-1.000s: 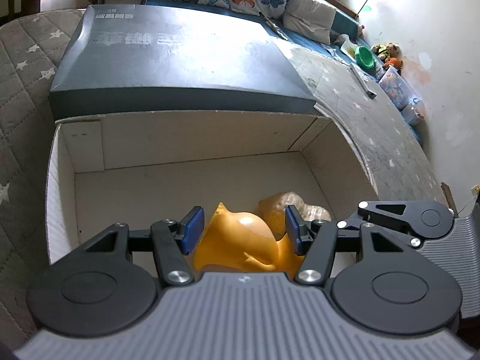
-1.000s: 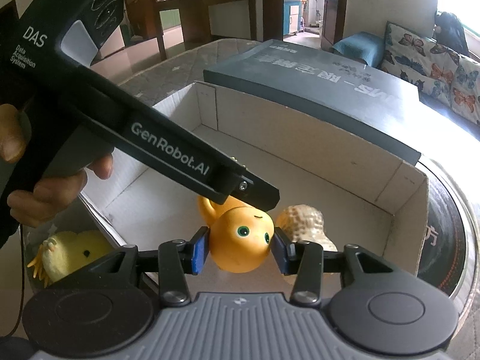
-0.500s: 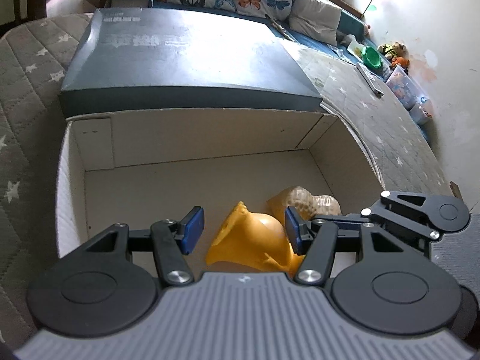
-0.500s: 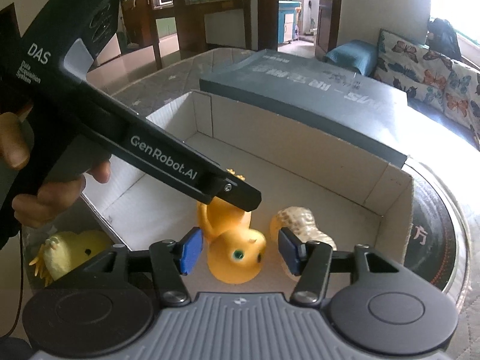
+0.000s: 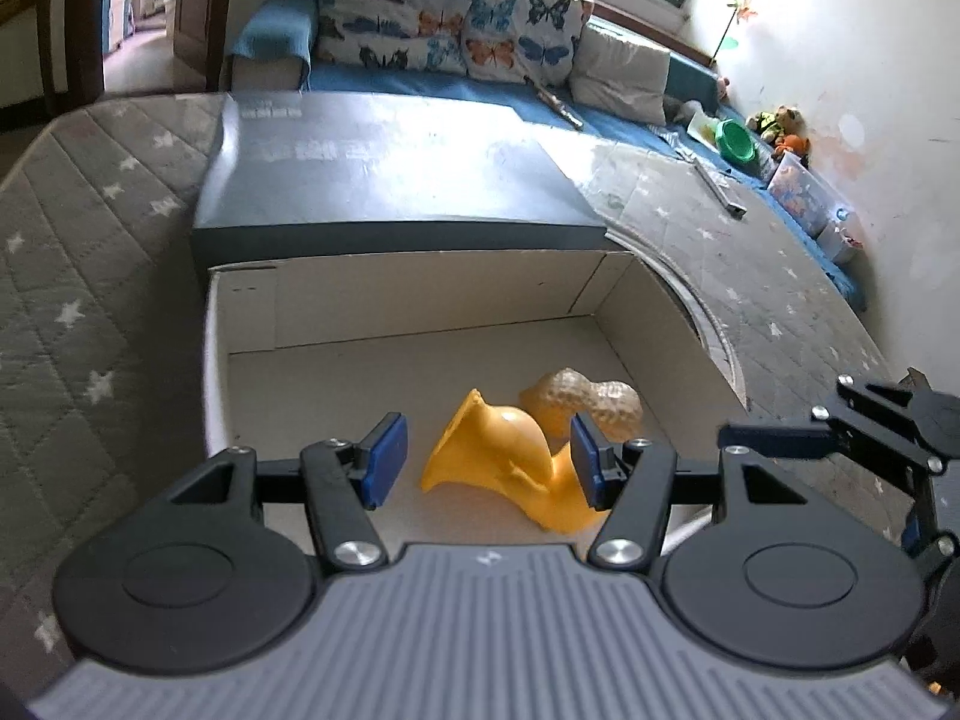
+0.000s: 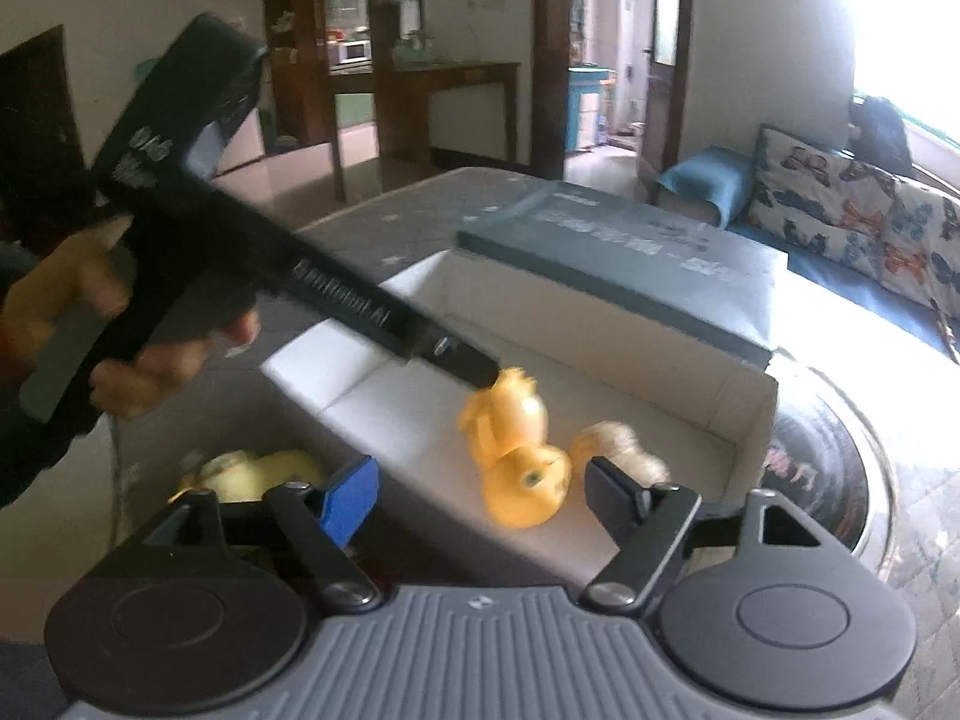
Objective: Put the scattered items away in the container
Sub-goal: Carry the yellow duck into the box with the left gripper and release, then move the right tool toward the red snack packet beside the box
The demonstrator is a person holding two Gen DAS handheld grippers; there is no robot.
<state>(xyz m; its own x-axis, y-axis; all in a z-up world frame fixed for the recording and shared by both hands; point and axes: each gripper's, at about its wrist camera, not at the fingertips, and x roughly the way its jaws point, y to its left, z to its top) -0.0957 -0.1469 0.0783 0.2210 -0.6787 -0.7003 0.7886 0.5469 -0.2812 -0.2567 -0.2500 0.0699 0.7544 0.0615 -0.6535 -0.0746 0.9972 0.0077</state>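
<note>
- The left gripper is spread wide and holds nothing; just ahead of it, between its blue pads, the orange duck lies on the floor of the white box.
- The peanut toy touches the duck beyond it.
- The right gripper gapes wide, empty, with the same duck just past its tips.
- A yellow chick lies outside the box, by its left pad.

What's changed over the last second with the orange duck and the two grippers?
The right gripper let go of the orange rubber duck, opened wide and pulled back; the duck now lies in the white cardboard box. The tan peanut toy and the open left gripper stayed put.
</note>
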